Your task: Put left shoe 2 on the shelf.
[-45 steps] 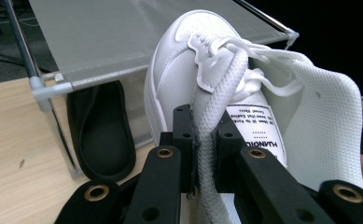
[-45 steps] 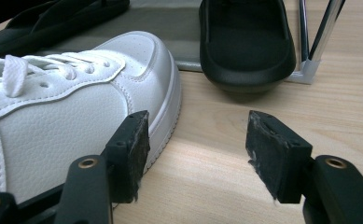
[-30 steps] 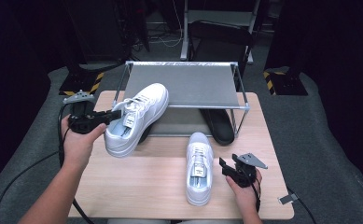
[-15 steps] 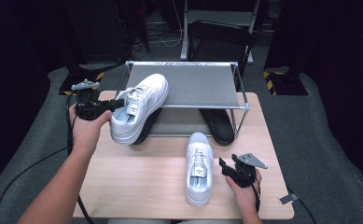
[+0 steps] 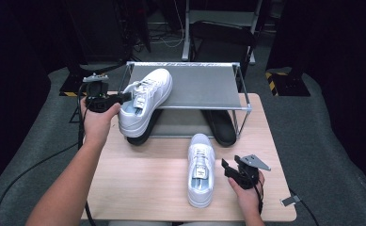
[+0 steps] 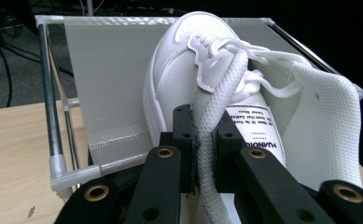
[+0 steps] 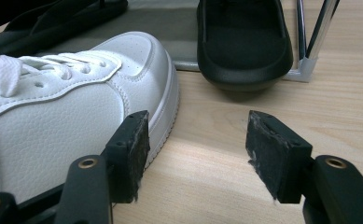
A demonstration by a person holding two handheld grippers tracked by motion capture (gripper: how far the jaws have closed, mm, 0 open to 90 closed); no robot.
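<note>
Clenched on the white sneaker's point(image 5: 145, 101) tongue, my left gripper point(image 5: 124, 98) has carried it toward the rack's point(image 5: 194, 84) top shelf, nearly placed.

A light wooden table point(image 5: 147, 188) stands on grey carpet. At its far edge sits a metal-framed shoe rack point(image 5: 244, 109) with a grey fabric shelf on top. Two black slippers, one point(image 5: 221, 128) on the right and one point(image 5: 145, 134) on the left, stick out from the rack's lower level. A white sneaker point(image 5: 200, 169) lies flat on the table in front, toe toward the rack.
</note>
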